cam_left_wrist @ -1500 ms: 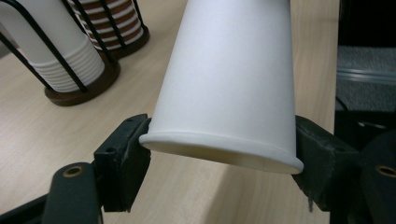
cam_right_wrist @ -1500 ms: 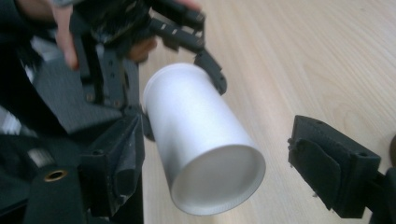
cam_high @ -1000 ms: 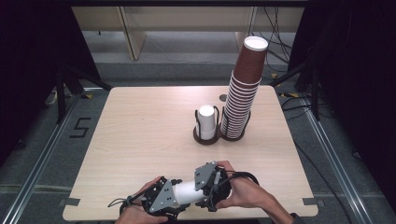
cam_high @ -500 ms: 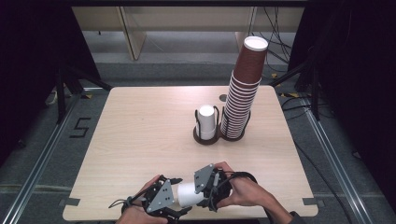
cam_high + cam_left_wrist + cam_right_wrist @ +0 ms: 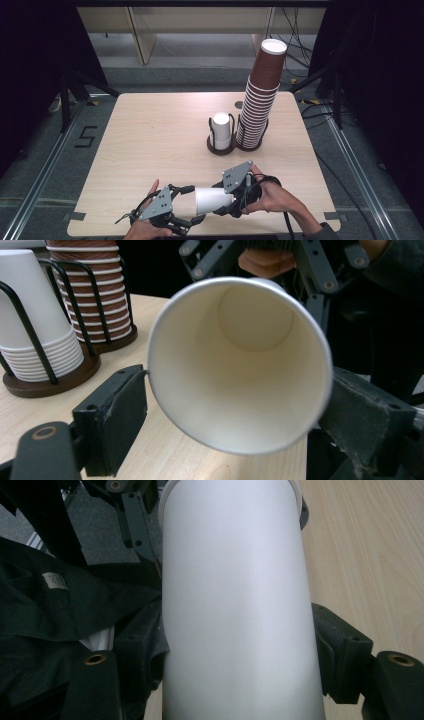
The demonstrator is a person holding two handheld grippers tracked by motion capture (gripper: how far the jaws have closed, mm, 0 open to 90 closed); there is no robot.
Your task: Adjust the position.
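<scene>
Paper is what you are dealing with here: the white cup (image 5: pixel 214 200) lies on its side in the air at the table's six o'clock edge, light, thin-walled and quick to crush, so grip it gently. Its rolled rim is the stiffest part, and the base ring the next; the bare wall between them will buckle if you squeeze.

Your right gripper (image 5: pixel 235 192) has the cup clamped across the body near its base, a jaw pressed to each side in the right gripper view (image 5: pixel 240 605). Your left gripper (image 5: pixel 192 205) sits at the mouth end. In the left gripper view the open mouth (image 5: pixel 240 365) faces the camera; the left jaw touches the rim at nine o'clock and the other sits against it at four o'clock, spread about as wide as the cup. Whether they press or merely bracket it, I cannot tell.

The cup is empty, its inside clean to the bottom.

Toward twelve o'clock stand two holders. The black wire rack (image 5: pixel 220 142) holds a short stack of white cups (image 5: pixel 221 129), upside down. Just beside it at three o'clock, a tall stack of brown cups (image 5: pixel 261 100) leans slightly rightward.
</scene>
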